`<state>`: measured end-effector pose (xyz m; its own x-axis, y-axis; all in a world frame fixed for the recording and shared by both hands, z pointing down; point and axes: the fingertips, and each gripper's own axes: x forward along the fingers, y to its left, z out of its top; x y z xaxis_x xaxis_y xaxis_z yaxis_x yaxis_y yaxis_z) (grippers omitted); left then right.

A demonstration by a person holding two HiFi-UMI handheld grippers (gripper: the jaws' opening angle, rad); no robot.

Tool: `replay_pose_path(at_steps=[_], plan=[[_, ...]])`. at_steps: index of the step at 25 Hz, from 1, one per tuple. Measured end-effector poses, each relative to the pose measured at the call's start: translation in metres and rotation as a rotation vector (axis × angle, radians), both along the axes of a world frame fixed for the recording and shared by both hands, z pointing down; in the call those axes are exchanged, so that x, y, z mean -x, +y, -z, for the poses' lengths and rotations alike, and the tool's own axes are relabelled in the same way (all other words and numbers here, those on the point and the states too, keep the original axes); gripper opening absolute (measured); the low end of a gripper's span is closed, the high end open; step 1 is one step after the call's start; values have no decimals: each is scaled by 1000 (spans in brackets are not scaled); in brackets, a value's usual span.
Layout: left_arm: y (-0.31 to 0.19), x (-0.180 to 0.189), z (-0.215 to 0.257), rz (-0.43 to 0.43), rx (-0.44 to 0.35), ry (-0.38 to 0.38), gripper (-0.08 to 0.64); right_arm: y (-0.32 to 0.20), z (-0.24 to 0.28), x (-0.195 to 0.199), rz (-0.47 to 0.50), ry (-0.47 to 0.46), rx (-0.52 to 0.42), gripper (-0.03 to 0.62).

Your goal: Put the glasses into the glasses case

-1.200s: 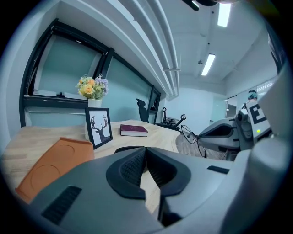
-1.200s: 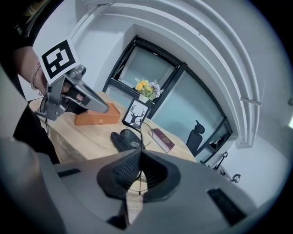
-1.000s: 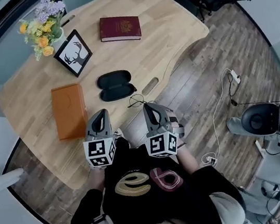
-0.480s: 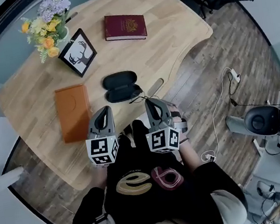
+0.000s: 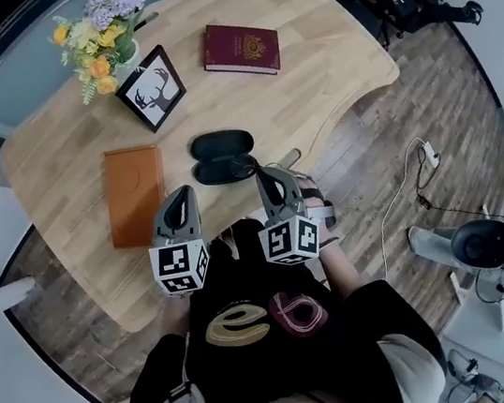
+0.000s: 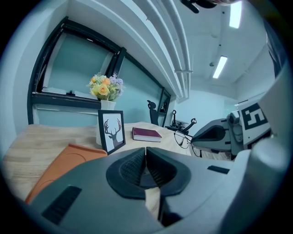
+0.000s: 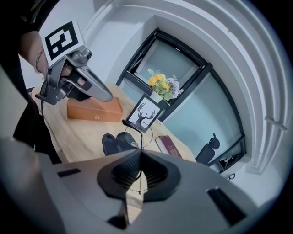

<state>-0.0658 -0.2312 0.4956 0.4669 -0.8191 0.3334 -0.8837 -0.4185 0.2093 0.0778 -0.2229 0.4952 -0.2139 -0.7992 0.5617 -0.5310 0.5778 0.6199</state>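
**Glasses pinched in the right gripper, case open on the table**

The right gripper (image 7: 140, 153) has its fingers pressed together on the thin wire frame of the glasses (image 7: 137, 135). One round lens stands up just past the fingertips. In the head view the glasses (image 5: 252, 163) hang off the tip of the right gripper (image 5: 263, 175), at the right end of the glasses case (image 5: 223, 157), above it or just beside it.

The glasses case lies open on the wooden table (image 5: 73, 148), near its front edge, with both black halves facing up and nothing inside. The left gripper (image 6: 145, 151) has its fingers closed on each other with nothing between them, and it sits to the left of the right gripper, near the case.

An orange box (image 5: 134, 195) lies left of the case. Farther back are a framed deer picture (image 5: 151, 90), a vase of flowers (image 5: 102, 30) and a red book (image 5: 241, 49).
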Motion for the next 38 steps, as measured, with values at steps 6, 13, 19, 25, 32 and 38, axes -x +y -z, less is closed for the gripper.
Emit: replay_pose_path(at_steps=[6, 13, 19, 25, 32, 38], plan=[[-4, 8, 7, 87, 0, -9, 20, -13, -6, 7, 102, 21, 49, 14], [-4, 15, 7, 156, 5, -28, 20, -20, -26, 15, 198, 61, 133, 14], [-1, 25, 6, 226, 8, -41, 20, -25, -42, 24, 276, 75, 180, 13], [6, 33, 2, 288, 20, -58, 20, -29, -57, 32, 336, 83, 220, 14], [13, 43, 1, 371, 22, -51, 20, -34, -82, 34, 403, 118, 266, 13], [13, 51, 1, 409, 26, -65, 20, -37, -92, 41, 443, 117, 312, 14]])
